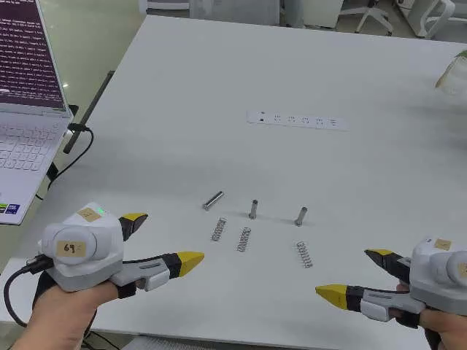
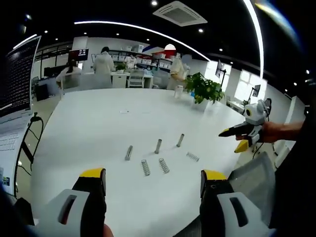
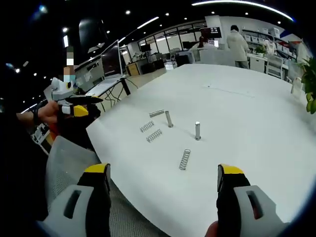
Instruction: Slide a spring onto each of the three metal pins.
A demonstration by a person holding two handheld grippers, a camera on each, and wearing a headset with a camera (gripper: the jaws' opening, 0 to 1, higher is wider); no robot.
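Both yellow-tipped claws hang wide and empty over the near side of the white tabletop [image 1: 219,87] — the left claw [image 1: 162,239] near the left-hand springs, the right claw [image 1: 355,273] near the third. Three small coiled steel springs [image 1: 244,239] lie loose in a row, each just in front of a short grey metal pin; two upright pins [image 1: 253,209] stand free, and the leftmost pin [image 1: 213,200] lies on its side. Likely trouble: a thin spring pinched off-centre could squirt away or roll; a spring lowered askew could topple a standing pin; the fallen pin — being round — may roll if nudged.
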